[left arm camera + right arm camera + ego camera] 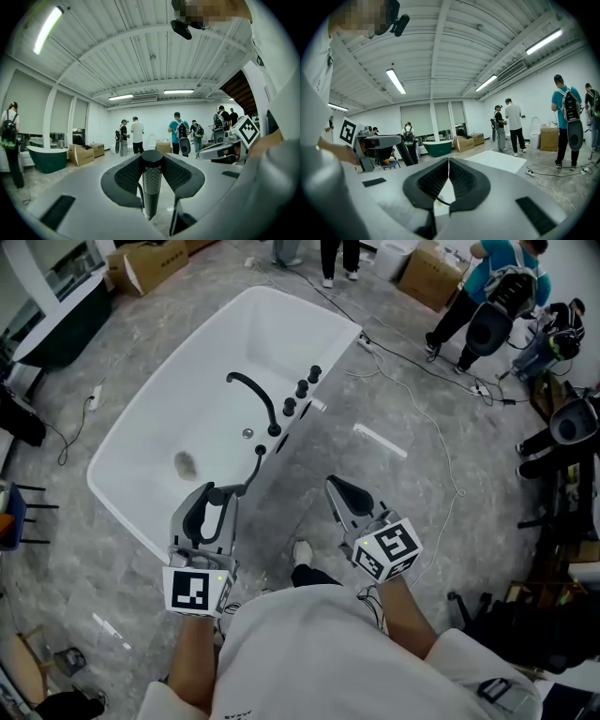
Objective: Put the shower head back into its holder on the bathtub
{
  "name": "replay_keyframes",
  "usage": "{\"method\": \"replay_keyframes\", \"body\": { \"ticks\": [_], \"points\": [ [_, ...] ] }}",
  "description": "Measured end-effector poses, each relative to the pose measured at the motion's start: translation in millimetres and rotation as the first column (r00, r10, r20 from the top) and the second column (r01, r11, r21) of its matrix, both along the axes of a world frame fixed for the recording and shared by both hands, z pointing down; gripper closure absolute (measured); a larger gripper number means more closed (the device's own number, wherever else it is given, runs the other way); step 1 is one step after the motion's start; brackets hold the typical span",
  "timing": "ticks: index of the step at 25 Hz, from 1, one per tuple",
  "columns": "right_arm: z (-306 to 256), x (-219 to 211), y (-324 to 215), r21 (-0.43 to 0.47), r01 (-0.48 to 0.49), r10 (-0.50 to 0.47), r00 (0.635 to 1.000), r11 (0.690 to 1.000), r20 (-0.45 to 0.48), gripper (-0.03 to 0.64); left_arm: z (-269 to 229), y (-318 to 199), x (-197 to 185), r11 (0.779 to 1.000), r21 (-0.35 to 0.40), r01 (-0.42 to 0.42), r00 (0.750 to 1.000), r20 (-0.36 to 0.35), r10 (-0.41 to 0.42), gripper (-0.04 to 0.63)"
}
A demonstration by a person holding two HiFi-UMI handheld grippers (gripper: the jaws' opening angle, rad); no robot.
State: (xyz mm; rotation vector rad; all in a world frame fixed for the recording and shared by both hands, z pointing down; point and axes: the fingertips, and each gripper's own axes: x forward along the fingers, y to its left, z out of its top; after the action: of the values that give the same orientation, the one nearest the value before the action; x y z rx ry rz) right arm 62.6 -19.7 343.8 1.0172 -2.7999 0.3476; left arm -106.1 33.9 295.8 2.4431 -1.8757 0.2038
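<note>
White, glossy, rectangular bathtub (183, 395) w/ curved black spout (251, 388) is set on a grey marbled floor (403, 493). L gripper (152, 165) is clamped on the shower head (151, 186): knurled black cylinder, upright btwn ribbed pads, near the tub's rim. R gripper (448, 165) jaws are pressed together, empty.
</note>
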Motion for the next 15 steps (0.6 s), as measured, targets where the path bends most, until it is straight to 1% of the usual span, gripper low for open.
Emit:
{"method": "replay_keyframes", "body": {
  "ticks": [10, 15],
  "points": [
    [13, 15, -70, -0.022, 0.059, -0.059, 0.998, 0.998, 0.0, 0.598, 23, -64, 17, 0.997, -0.047, 0.06, 0.998, 0.015, -0.059, 0.453],
    [22, 20, -95, -0.035, 0.091, -0.091, 0.996, 0.995, -0.007, 0.598, 36, -87, 19, 0.993, -0.063, 0.103, 0.995, 0.022, -0.101, 0.453]
  ]
}}
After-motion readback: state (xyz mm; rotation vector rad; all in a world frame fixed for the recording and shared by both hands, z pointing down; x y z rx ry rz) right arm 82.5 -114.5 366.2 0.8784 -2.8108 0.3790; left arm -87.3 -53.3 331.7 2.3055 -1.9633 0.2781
